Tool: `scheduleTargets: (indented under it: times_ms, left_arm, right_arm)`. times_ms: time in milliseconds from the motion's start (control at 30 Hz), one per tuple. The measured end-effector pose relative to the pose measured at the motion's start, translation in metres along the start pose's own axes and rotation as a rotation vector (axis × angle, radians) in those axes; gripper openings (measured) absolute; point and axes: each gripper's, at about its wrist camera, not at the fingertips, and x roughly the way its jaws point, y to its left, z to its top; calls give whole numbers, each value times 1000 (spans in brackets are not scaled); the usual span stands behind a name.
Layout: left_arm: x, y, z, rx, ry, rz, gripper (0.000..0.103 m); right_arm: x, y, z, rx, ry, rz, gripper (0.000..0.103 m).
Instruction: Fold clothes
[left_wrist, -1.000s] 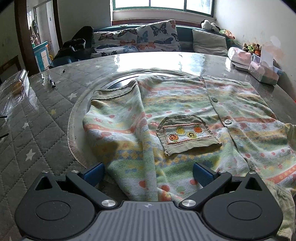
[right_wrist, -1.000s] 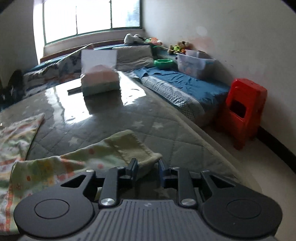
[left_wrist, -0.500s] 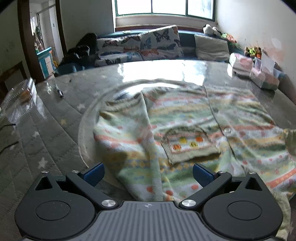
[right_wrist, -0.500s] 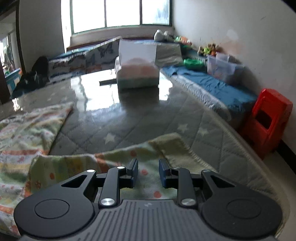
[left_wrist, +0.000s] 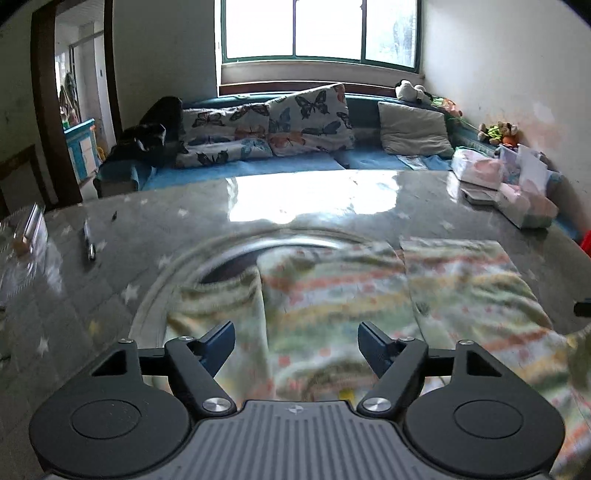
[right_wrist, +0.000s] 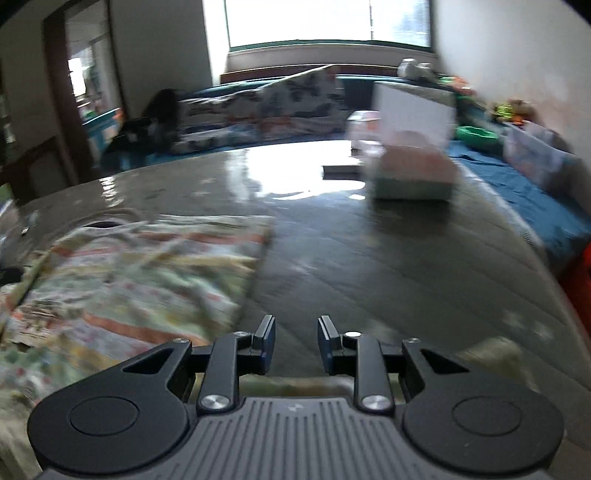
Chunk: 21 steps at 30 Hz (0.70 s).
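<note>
The striped cardigan (left_wrist: 332, 295) lies flat on the round table (left_wrist: 184, 221), spread over the glass turntable ring (left_wrist: 236, 251) at the table's middle; its button placket runs away from the left camera toward the window, so the long axis points from the near edge to the far side. One sleeve is folded inward on the left, its edge making a straight line up the garment. Left gripper (left_wrist: 297, 345) hovers above the near part of the knit, jaws closing but wide apart, with fabric below them and nothing pinched. Right gripper (right_wrist: 295, 343) sits at the garment's right side over bare quilted table cover; jaws narrow, with a gap between the pads in which only table shows. A band of fabric crosses just under its body, but whether any of it is gripped I cannot tell; the picture is blurred. Around: tissue box (right_wrist: 413, 173) on the far right of the table, a marker pen (left_wrist: 89, 243) and clear plastic box (left_wrist: 26, 236) at far left, all clear of the cardigan. Beyond the table, a sofa with butterfly cushions (left_wrist: 306, 118).
</note>
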Motion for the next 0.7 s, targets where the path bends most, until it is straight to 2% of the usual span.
scheduleTargets:
  times_ms: [200,333,533,600,667,700]
  left_arm:
    - [40,7,30,22,-28,43,79]
    - [69,11,38,59,7,55,81]
    - [97,15,35,78,53,11,79]
    - [100,14,33,90,58,-5,73]
    - [104,14,33,100,67,-9,48]
    - [107,15,32,101,70,-6,40]
  right_arm:
    - [36,24,23,-45,32,47,24]
    - [50,29,30,-52,52,62,24]
    - [64,36,33,-77,68,63,24]
    - [66,37,34,-87,67,60,24]
    - [68,39,35,-98,67,57,23]
    - [70,41,36,-106,65,53,23]
